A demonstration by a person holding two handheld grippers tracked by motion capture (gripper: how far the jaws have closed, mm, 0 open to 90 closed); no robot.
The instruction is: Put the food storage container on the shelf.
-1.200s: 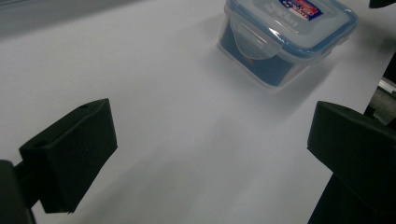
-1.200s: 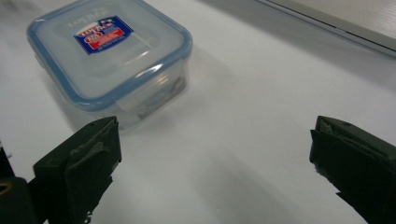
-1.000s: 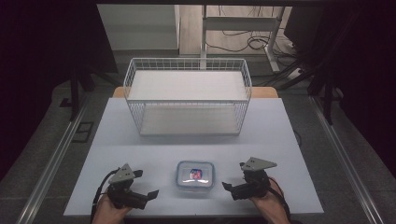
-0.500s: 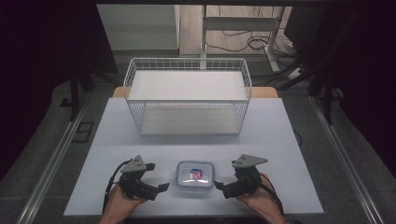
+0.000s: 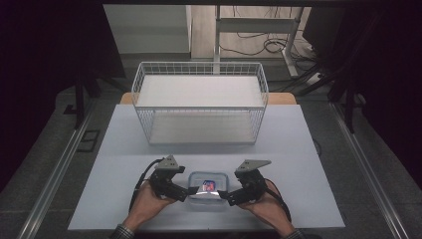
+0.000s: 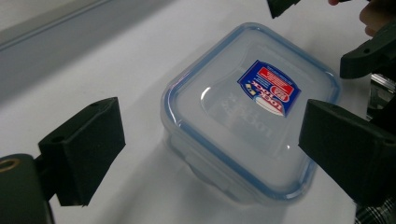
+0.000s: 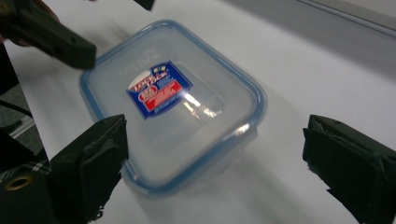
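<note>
Between the left claw (image 5: 191, 192) and right claw (image 5: 223, 197), both spread apart, a lidded plastic box (image 5: 207, 188) sits on the counter (image 5: 298, 164). It looks light, stiff and slick; gripping its opposite side walls seems safest.

White table (image 5: 124, 149), wire basket (image 5: 199, 104) (far side), lidded plastic container (image 5: 207, 189) near
</note>
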